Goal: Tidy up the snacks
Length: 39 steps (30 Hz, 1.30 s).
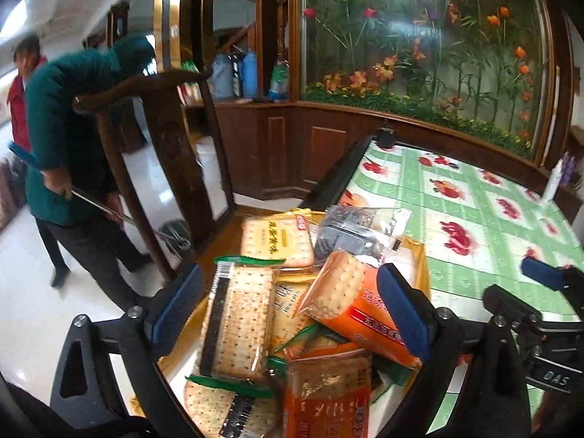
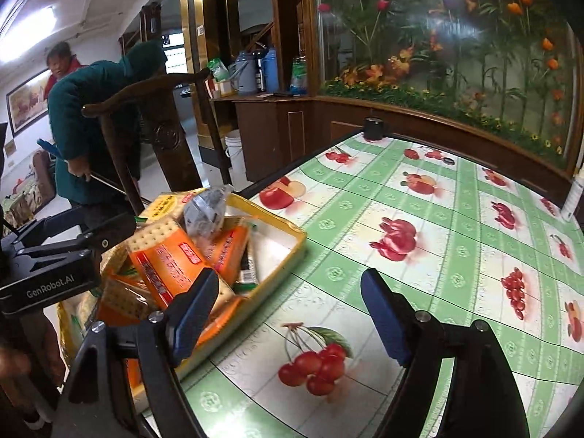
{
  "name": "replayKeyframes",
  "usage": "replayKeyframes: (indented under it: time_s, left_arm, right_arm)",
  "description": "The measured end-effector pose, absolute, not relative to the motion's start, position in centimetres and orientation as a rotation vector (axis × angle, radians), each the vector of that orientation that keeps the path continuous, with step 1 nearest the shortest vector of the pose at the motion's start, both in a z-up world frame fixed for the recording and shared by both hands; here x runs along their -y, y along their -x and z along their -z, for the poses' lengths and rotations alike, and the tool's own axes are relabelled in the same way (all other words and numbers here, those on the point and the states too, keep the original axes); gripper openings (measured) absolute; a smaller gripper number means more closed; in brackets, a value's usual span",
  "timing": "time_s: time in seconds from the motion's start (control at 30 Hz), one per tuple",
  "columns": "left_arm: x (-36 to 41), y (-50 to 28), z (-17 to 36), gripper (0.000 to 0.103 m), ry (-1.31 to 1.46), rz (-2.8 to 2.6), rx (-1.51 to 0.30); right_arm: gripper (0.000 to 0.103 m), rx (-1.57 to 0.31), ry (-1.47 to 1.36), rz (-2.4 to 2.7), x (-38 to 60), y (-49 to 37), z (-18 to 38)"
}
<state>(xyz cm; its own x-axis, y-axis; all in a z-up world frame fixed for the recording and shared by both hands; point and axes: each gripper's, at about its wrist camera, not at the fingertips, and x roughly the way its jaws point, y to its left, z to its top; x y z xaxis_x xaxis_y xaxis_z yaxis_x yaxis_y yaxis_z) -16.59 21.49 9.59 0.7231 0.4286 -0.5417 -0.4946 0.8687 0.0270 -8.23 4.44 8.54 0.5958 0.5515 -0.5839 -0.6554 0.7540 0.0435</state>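
A yellow tray (image 1: 419,255) stands at the table's left corner, heaped with snack packs. On the heap I see an orange cracker pack (image 1: 365,310), a clear cracker pack with green ends (image 1: 237,314), a yellow cracker pack (image 1: 277,237) and a clear bag of dark seeds (image 1: 346,230). My left gripper (image 1: 288,303) hovers open over the heap, its blue pads either side of the packs and touching none. My right gripper (image 2: 292,292) is open over the fruit-print tablecloth (image 2: 401,200), just right of the tray (image 2: 288,233), with nothing between its fingers.
A dark wooden chair (image 1: 164,146) stands behind the tray. A person in a green coat (image 1: 65,127) mops the floor beyond it, another person behind. A black cup (image 2: 373,127) sits at the far table corner and a white bottle (image 1: 553,179) at the right edge.
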Motion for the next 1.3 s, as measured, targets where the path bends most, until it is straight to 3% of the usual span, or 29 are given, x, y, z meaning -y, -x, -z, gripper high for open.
replayKeyframes:
  time_s: [1.3]
  left_arm:
    - [-19.7, 16.2, -9.3, 0.099, 0.081, -0.472, -0.578]
  right_arm:
    - [0.08, -0.641, 0.186, -0.714, -3.8, 8.3, -7.7]
